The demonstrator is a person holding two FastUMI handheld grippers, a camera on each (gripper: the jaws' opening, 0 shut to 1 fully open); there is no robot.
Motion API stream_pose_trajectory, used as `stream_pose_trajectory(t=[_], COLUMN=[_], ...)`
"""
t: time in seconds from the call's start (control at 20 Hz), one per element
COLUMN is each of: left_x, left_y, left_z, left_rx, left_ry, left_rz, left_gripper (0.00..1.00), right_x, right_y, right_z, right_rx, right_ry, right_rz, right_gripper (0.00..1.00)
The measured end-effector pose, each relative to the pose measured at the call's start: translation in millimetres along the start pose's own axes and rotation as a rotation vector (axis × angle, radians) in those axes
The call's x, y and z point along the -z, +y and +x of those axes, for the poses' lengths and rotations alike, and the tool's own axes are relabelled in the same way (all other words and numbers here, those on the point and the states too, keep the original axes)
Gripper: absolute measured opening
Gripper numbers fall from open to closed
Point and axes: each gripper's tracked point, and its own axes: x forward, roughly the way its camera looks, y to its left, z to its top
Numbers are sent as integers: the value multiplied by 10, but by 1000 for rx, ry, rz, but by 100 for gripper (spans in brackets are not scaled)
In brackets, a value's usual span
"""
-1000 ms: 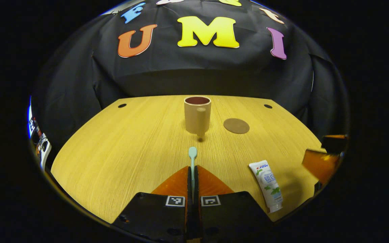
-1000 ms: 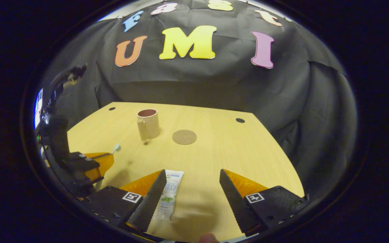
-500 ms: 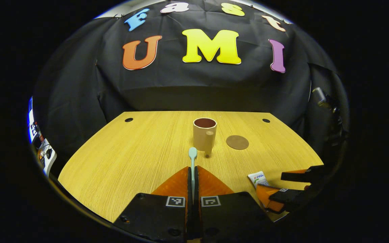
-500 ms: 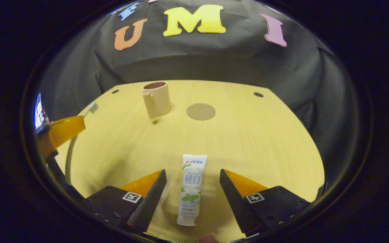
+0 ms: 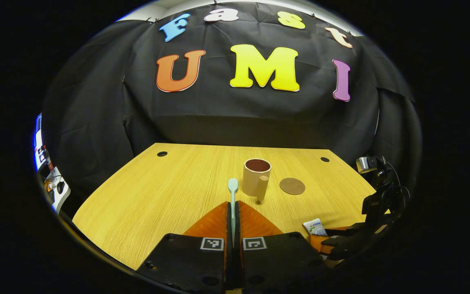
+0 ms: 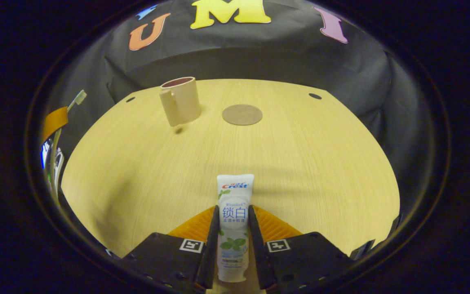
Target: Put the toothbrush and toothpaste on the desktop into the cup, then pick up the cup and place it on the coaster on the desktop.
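My left gripper is shut on a pale green toothbrush whose head sticks up past the fingertips, held above the wooden desktop. A beige cup with a dark inside stands farther back, its handle toward me, and a round brown coaster lies to its right. In the right gripper view my right gripper is shut on a white toothpaste tube that lies on the desktop. The cup and coaster sit far ahead of it. The toothbrush shows at the far left.
The desk has small dark cable holes near its back corners. A black cloth wall closes off the back. Cables and gear sit at the far left beyond the desk edge. My right gripper shows low on the right in the left gripper view.
My right gripper has closed on the toothpaste tube after lining up over it. My left gripper has risen and drawn back with the toothbrush, so the cup looks farther off.
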Motion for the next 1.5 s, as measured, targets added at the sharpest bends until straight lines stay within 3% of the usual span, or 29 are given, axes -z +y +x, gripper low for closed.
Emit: stream_pose_trajectory(t=[0.05,0.1,0.15,0.2,0.7,1.0,1.25,1.5], left_x=[-28,-53,-69,-103,-1049,-1641,-1747,-1752], left_y=[10,9,22,29,-88,-404,-514,-510], left_z=[9,28,41,55,640,1270,1723,2030], left_rx=[1,4,5,9,65,173,230,238], left_ry=[-5,-8,-14,-24,-234,-425,-500,-531], left_rz=[-2,-3,-4,-7,-59,-81,-110,-123], left_gripper=[3,3,3,3,3,2,2,3], right_x=[3,-14,-31,-36,-883,-1270,-1108,-898], right_y=[-5,-9,-10,5,-197,-355,-366,-301], right_z=[0,-10,-20,-32,-770,-942,-827,-646], right_rx=[0,1,-4,-15,-25,8,10,5], right_ry=[4,3,-2,-2,-186,-251,-209,-155], right_rz=[8,13,17,20,1,18,92,99], right_gripper=[41,30,29,22,22,21,22,22])
